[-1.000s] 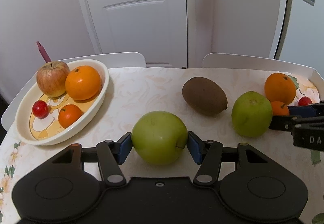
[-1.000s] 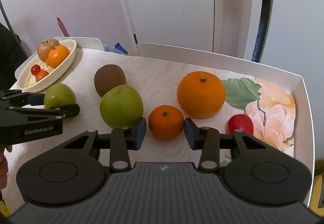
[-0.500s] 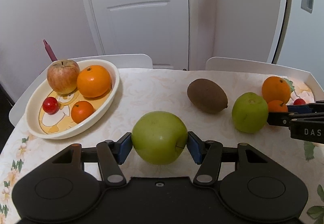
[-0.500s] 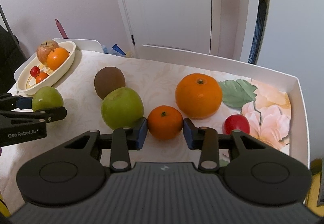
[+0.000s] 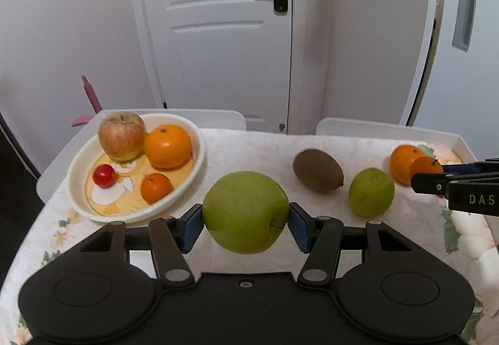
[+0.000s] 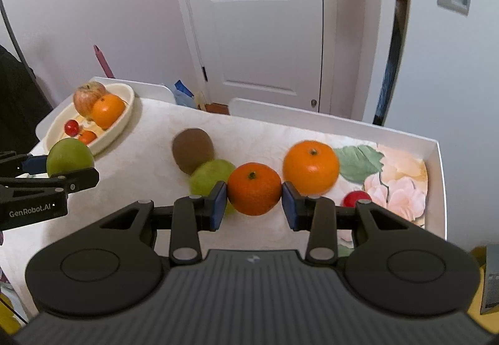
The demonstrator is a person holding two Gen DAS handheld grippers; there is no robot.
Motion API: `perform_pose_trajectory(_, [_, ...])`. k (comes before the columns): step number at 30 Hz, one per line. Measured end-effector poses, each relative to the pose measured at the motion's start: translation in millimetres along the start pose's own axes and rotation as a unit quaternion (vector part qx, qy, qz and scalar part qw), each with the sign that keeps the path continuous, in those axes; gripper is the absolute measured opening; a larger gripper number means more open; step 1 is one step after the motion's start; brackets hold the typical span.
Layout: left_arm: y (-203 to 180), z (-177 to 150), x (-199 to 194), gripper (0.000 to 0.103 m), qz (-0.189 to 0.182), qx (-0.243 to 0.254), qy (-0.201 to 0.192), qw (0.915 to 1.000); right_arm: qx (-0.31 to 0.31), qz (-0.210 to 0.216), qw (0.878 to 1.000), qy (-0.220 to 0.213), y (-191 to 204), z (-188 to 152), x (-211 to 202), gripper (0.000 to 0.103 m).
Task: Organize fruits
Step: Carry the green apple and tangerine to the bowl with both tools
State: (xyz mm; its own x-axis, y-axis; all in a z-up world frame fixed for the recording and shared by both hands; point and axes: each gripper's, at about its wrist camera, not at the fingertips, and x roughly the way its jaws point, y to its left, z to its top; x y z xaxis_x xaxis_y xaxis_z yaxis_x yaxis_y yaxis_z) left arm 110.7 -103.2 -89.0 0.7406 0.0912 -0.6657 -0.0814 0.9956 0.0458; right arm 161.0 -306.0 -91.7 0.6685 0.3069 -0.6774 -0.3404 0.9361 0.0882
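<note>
My left gripper (image 5: pixel 245 222) is shut on a large green apple (image 5: pixel 245 211), held above the table just right of the cream fruit bowl (image 5: pixel 190 183). The bowl holds a red-yellow apple (image 5: pixel 121 135), an orange (image 5: pixel 167 145), a small tangerine (image 5: pixel 155 187) and a red cherry tomato (image 5: pixel 104 175). My right gripper (image 6: pixel 253 201) is shut on a small tangerine (image 6: pixel 254 188), lifted off the cloth. Left on the table are a kiwi (image 6: pixel 192 150), a smaller green apple (image 6: pixel 209 176), a big orange (image 6: pixel 310 166) and a red cherry tomato (image 6: pixel 355 198).
The table (image 5: pixel 255 155) carries a floral cloth and has raised white edges (image 6: pixel 438 176). White chair backs (image 5: pixel 218 117) stand behind it, and a white door (image 5: pixel 218 33) beyond. A pink object (image 5: pixel 89 95) stands left of the bowl.
Both grippers have risen. The green apple and the small tangerine have come up off the table with them, and the bowl now sits closer to the left gripper.
</note>
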Motion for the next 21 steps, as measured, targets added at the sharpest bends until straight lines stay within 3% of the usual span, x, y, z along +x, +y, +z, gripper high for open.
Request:
perform_pose_trajectory(12, [63.0, 21.8, -39.2, 0.062, 0.012, -0.005, -0.024, 0.9996, -0.005, 0.02, 1.0, -0.021, 66.6, 27.6, -25.5, 0.053])
perform_pose_trajectory(21, [119.8, 34.4, -39.4, 0.062, 0.014, -0.002, -0.026, 0.9996, -0.012, 0.028, 0.999, -0.022, 127.6, 47.6, -17.3, 0.053])
